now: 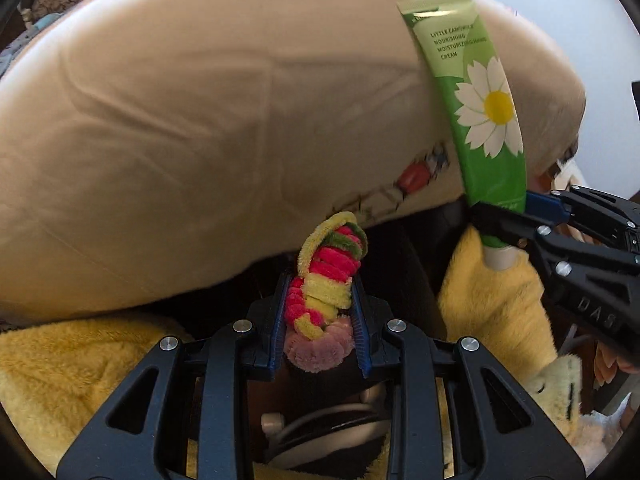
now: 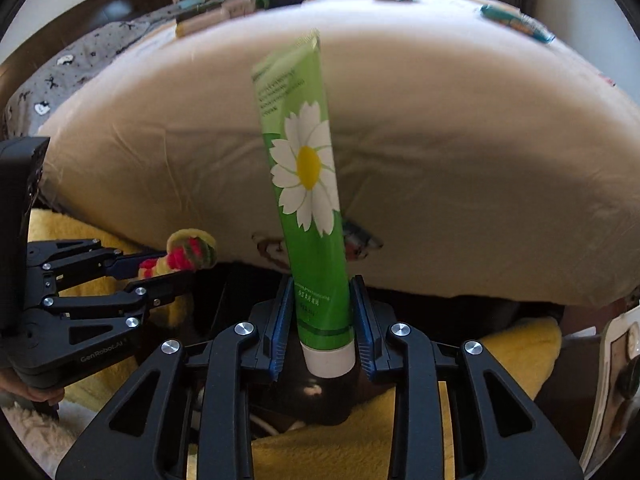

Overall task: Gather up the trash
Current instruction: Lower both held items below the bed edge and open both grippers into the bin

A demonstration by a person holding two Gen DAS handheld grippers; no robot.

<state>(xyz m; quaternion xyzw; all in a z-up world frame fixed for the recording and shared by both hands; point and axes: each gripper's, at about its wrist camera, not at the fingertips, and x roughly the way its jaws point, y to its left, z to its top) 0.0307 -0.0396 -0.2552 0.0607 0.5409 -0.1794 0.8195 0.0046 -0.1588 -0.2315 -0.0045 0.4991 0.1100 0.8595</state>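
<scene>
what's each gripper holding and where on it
Left gripper: fuzzy pipe-cleaner coil, clamped at its lower half. Right gripper: green hand cream tube, gripped just above the white cap.

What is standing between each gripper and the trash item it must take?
Nothing: both already hold their items. The left gripper is shut on the pipe-cleaner coil, and the right gripper is shut on the green hand cream tube. No trash container is visible.

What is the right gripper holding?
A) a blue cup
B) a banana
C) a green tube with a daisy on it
C: the right gripper is shut on the green tube, its white cap end down between the blue pads.
</scene>
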